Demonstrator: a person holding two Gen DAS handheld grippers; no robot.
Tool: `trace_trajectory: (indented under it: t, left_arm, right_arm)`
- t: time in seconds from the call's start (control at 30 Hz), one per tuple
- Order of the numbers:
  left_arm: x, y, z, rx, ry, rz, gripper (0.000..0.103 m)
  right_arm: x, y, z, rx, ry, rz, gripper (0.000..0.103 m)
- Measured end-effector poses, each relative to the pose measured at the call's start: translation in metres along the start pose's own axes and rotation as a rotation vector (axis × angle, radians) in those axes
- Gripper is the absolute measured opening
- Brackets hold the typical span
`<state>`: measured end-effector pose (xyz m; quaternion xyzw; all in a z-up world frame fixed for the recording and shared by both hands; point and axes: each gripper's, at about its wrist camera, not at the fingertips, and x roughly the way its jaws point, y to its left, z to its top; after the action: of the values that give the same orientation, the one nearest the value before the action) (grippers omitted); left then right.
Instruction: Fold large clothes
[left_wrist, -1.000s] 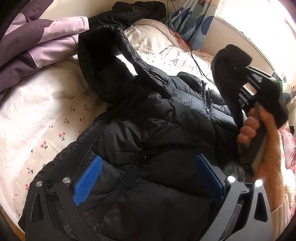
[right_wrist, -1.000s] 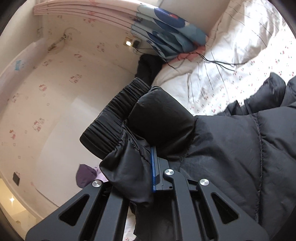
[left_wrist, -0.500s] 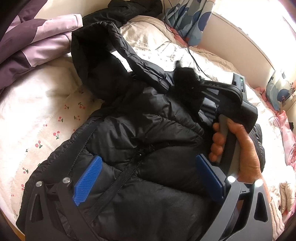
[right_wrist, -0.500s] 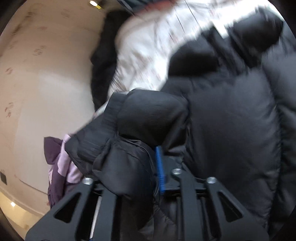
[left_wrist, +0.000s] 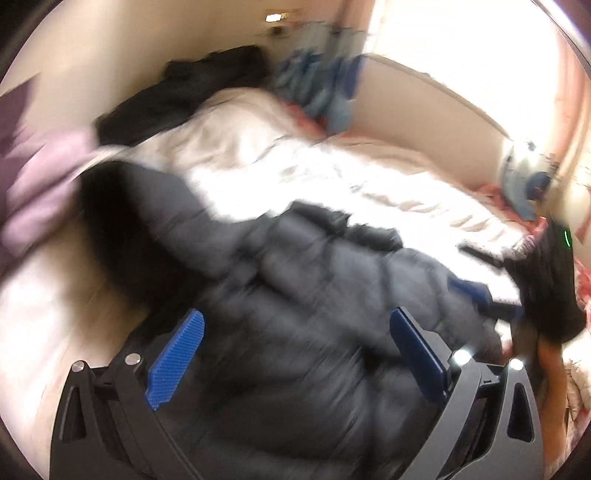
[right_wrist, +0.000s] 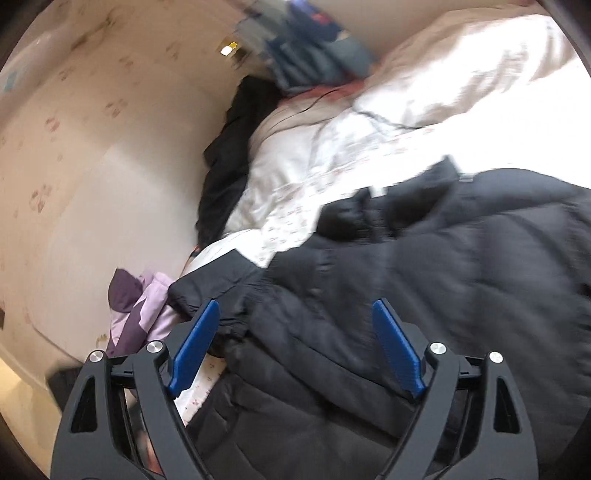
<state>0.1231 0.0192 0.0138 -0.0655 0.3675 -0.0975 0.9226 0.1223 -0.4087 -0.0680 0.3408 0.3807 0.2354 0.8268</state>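
Note:
A black puffer jacket (left_wrist: 303, 302) lies on the bed, its hood (left_wrist: 110, 206) to the far left. It also shows in the right wrist view (right_wrist: 443, 266), with a sleeve cuff (right_wrist: 221, 291) lying across its front. My left gripper (left_wrist: 295, 350) is open and empty just above the jacket's lower part. My right gripper (right_wrist: 295, 343) is open and empty over the jacket, near the cuff. The right gripper also shows in the left wrist view (left_wrist: 546, 288) at the right edge, held by a hand. Both views are blurred.
The bed has a white quilt (left_wrist: 295, 173) with a small cherry print. A purple and lilac jacket (left_wrist: 40, 184) lies at the left, also in the right wrist view (right_wrist: 140, 310). Another black garment (left_wrist: 207, 81) and blue patterned cloth (left_wrist: 321, 85) lie by the wall.
My right gripper has let go of the sleeve, which now lies folded across the jacket, and has drawn back to the right. My left gripper stays open and has shifted.

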Motion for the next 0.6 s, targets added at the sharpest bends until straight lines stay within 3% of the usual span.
trace_trajectory:
  t: [0.13, 0.27, 0.3, 0.33, 0.4, 0.5, 0.6]
  left_arm:
    - [0.088, -0.018, 0.039, 0.033, 0.083, 0.046, 0.097]
    - [0.187, -0.007, 0.033, 0.055, 0.334, 0.201, 0.097]
    - [0.204, -0.001, 0.025, 0.058, 0.397, 0.218, 0.097]
    - [0.205, 0.002, 0.022, 0.06, 0.408, 0.216, 0.097]
    - [0.174, 0.002, 0.027, 0.07, 0.371, 0.181, 0.096]
    - [0.078, 0.012, 0.025, 0.14, 0.249, 0.083, 0.096]
    - [-0.017, 0.051, -0.004, 0.208, 0.207, 0.096, 0.096]
  right_arm:
    - [-0.059, -0.033, -0.023, 0.01, -0.001, -0.073, 0.081]
    - [-0.125, -0.067, -0.071, 0.067, 0.033, -0.186, 0.082]
    - [-0.137, -0.075, -0.085, 0.093, 0.057, -0.2, 0.082]
    - [-0.148, -0.082, -0.101, 0.117, 0.085, -0.211, 0.082]
    - [-0.17, -0.093, -0.138, 0.175, 0.176, -0.228, 0.082]
    - [-0.186, -0.097, -0.183, 0.209, 0.302, -0.238, 0.082]
    - [-0.198, -0.088, -0.227, 0.208, 0.414, -0.231, 0.082]
